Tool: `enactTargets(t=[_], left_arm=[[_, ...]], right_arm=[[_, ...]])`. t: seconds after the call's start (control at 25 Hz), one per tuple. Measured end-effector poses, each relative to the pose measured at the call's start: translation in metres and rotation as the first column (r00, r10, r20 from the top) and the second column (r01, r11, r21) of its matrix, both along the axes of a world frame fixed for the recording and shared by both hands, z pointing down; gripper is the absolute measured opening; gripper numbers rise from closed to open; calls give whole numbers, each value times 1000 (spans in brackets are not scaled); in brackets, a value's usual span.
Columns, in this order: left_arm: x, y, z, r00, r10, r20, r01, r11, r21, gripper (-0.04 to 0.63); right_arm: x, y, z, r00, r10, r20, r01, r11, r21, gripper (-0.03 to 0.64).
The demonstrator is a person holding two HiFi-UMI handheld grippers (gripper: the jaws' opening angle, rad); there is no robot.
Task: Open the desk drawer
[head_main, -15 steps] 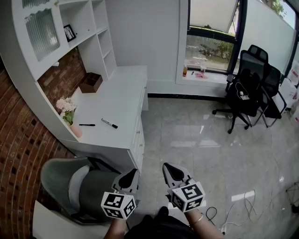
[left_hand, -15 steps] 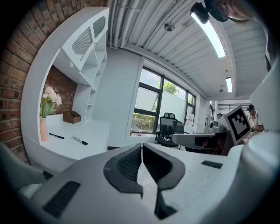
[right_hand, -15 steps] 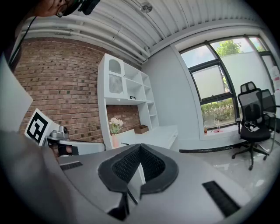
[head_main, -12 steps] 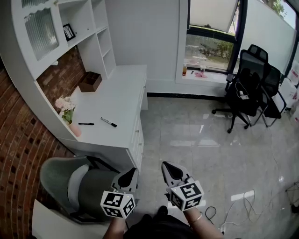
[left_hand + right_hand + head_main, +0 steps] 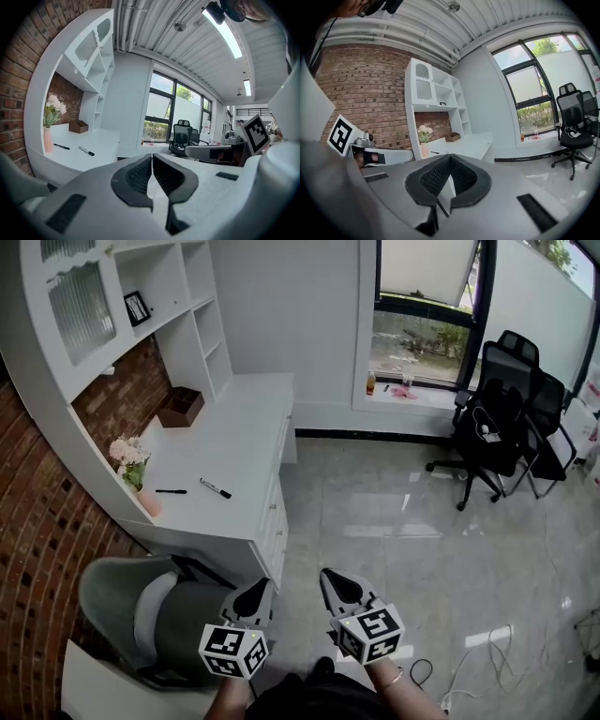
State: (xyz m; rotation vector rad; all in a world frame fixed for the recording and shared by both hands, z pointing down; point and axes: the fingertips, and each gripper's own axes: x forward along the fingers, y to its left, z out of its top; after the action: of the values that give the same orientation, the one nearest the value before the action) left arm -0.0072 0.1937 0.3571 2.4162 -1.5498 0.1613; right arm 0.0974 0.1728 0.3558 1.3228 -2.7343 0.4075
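The white desk [image 5: 230,437] runs along the left wall, and its drawer fronts [image 5: 277,514] face the tiled floor. Both grippers hover low in the head view, well short of the desk. My left gripper [image 5: 262,587] is shut with nothing between its jaws and sits beside the grey chair. My right gripper [image 5: 330,576] is also shut and empty, over the floor. In the left gripper view the gripper [image 5: 152,156] looks past the desk top [image 5: 101,140]. In the right gripper view the gripper [image 5: 450,157] faces the desk [image 5: 476,140] from some distance.
A grey chair [image 5: 155,610] stands at the desk's near end. On the desk lie a flower vase [image 5: 136,474], a pen [image 5: 172,491], a marker [image 5: 216,488] and a brown box [image 5: 183,405]. Black office chairs [image 5: 497,418] stand at the right; cables [image 5: 473,652] lie on the floor.
Both grippers have drifted very slightly left and down in the head view. Their jaws stay shut.
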Motion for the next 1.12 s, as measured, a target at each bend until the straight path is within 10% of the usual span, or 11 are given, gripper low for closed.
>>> enactTargets(t=[1.12], left_arm=[[-57, -128, 25, 998, -68, 13, 69, 996, -53, 18]], right_arm=[[-61, -151, 58, 982, -151, -117, 144, 987, -70, 6]])
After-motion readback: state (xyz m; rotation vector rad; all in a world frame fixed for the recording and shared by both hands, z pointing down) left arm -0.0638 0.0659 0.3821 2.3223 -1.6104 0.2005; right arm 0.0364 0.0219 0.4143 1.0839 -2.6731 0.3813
